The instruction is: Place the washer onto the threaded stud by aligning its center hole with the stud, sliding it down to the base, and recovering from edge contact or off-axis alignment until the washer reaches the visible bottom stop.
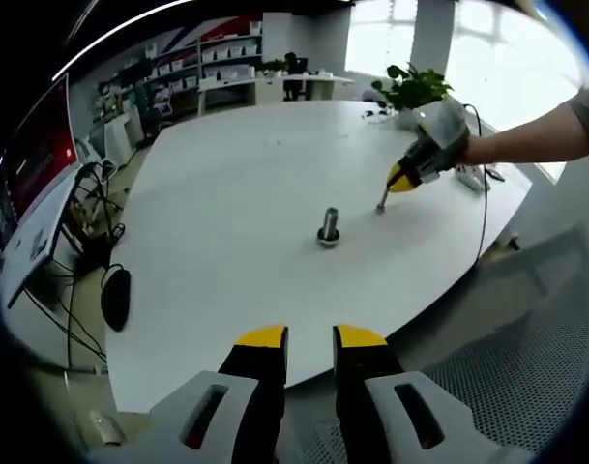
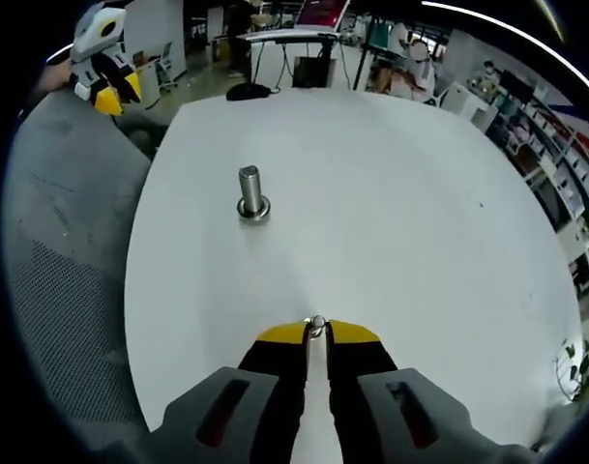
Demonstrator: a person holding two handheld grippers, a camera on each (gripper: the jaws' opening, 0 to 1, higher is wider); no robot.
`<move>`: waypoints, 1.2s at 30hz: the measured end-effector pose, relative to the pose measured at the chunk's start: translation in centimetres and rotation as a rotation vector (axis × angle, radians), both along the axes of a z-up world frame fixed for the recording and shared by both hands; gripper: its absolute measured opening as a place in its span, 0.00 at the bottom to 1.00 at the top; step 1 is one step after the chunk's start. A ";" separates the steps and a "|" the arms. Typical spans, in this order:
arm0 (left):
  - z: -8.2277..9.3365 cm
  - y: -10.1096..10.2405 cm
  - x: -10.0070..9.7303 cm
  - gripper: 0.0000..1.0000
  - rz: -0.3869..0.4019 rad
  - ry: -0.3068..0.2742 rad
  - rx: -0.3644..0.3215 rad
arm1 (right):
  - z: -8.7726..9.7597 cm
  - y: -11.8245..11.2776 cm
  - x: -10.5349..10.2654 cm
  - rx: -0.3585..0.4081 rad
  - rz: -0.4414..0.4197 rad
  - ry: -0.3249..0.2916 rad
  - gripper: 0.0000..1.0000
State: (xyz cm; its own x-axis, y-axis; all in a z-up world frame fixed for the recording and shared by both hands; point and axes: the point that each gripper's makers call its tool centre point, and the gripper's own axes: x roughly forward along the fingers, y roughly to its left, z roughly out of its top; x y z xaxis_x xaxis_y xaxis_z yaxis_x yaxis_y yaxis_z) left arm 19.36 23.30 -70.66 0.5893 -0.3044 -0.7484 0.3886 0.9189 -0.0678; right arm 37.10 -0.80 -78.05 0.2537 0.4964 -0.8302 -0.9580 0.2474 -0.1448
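A steel threaded stud [image 1: 329,224] stands upright on its wide base in the middle of the white table [image 1: 226,193]. In the right gripper view the stud [image 2: 250,190] is ahead and a little left of my right gripper [image 2: 316,333], which is shut on a small metal washer [image 2: 316,326] held edge-up between the yellow tips. From the left gripper view, the right gripper [image 1: 389,188] hovers just right of the stud with the washer [image 1: 381,205] hanging at its tips, low over the table. My left gripper [image 1: 310,338] is held back past the table's near edge, open and holding nothing.
A grey mesh chair [image 1: 526,329] sits by the table's edge. A potted plant [image 1: 410,89], a power strip [image 1: 473,177] and a cable lie at the far right. A black object [image 1: 115,295] lies left of the table. The left gripper [image 2: 118,92] appears over the chair [image 2: 62,251].
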 end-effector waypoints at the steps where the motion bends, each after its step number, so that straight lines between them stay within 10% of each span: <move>1: 0.0 0.0 0.0 0.16 0.000 -0.001 0.001 | 0.0 0.0 0.0 0.003 -0.002 0.000 0.09; 26: 0.3 0.1 0.1 0.16 0.009 -0.012 -0.011 | 1.8 0.1 -0.1 0.085 -0.059 -0.004 0.12; 36: 0.5 -0.1 0.2 0.16 0.014 -0.020 -0.036 | 5.1 -1.4 -0.6 0.253 -0.252 -0.058 0.15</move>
State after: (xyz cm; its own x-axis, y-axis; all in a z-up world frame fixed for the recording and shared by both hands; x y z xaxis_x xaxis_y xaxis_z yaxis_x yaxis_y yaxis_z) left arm 19.58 23.22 -70.17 0.6084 -0.3226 -0.7251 0.3777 0.9212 -0.0930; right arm 36.48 -2.17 -72.90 0.4376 0.6004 -0.6694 -0.8544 0.5097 -0.1014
